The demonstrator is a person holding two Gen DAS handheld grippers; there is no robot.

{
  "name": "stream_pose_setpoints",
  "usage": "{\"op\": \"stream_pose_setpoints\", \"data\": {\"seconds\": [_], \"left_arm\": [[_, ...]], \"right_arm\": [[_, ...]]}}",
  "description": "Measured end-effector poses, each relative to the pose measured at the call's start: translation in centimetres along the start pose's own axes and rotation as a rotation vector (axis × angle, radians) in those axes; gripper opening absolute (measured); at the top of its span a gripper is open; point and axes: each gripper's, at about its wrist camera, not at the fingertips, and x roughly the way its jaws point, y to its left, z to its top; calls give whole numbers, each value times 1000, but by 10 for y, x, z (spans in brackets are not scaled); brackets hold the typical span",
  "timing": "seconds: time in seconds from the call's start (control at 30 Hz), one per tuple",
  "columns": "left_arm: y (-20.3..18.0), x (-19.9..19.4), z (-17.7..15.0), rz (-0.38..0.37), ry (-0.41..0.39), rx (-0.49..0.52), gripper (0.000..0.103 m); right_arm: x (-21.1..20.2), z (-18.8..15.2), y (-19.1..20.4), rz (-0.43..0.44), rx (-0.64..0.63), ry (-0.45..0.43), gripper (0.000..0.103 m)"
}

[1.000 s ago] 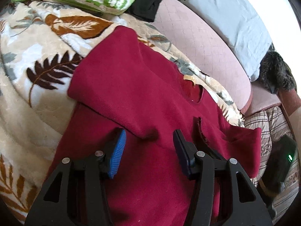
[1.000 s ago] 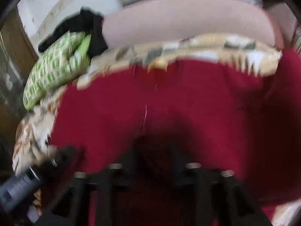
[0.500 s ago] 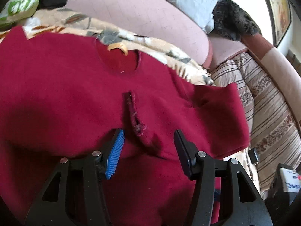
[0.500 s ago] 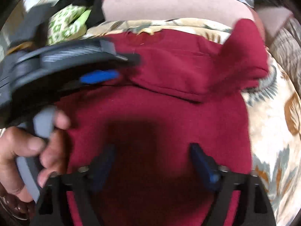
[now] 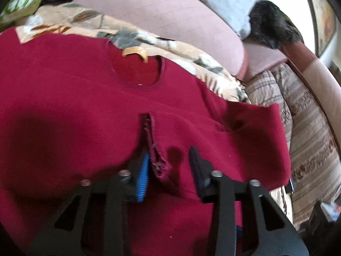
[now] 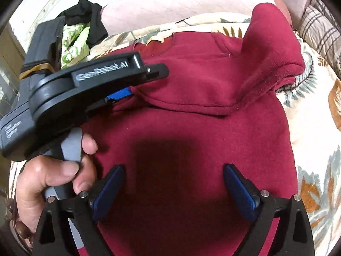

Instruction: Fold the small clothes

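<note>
At far left, a green-and-white patterned bundle point(image 6: 73, 40) and a black cloth point(image 6: 89, 19) sit at the back edge of a leaf-print blanket point(image 6: 315, 140) spread across a pink sofa point(image 5: 162, 19). A person's left hand point(image 6: 49, 183) grips the grey handle of the left gripper point(image 5: 168, 171), whose black body reaches in from the left over a dark red fleece top point(image 6: 191, 153). The top lies flat on the blanket, neckline point(image 5: 136, 70) toward the sofa back with a tan label point(image 5: 134, 51) showing inside it. One sleeve point(image 5: 119, 128) is folded across the chest, its hemmed cuff point(image 5: 156, 153) ending near the middle. The left gripper's fingers stand moderately apart around that cuff; the blue pad point(image 5: 142, 177) sits just beside the fabric edge, the other finger clear of it, and whether the pad actually touches cannot be told. Nearer the viewer, the right gripper point(image 6: 173, 192) hovers over the lower body of the top, its blue-padded fingers point(image 6: 238, 192) spread wide and holding nothing, its shadow dark on the fleece. To the right, the second sleeve point(image 6: 275, 49) is doubled over at the shoulder, its end rising toward the sofa back. Farther right lie a grey cushion point(image 5: 230, 2), a dark furry object point(image 5: 275, 27) and a striped quilt point(image 5: 309, 140).
</note>
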Motion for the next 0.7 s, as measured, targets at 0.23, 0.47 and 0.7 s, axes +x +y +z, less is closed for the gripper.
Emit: {"op": "stream_pose_setpoints", "data": {"seconds": [0.23, 0.47, 0.7], "left_arm": [[-13, -27, 14, 74, -55, 81, 6], [35, -120, 34, 216, -310, -16, 6], [89, -121, 19, 314, -275, -98, 6]], "right_arm": [[-3, 3, 3, 5, 19, -11, 98], [-1, 6, 4, 6, 28, -10, 98], [2, 6, 9, -14, 5, -12, 100]]}}
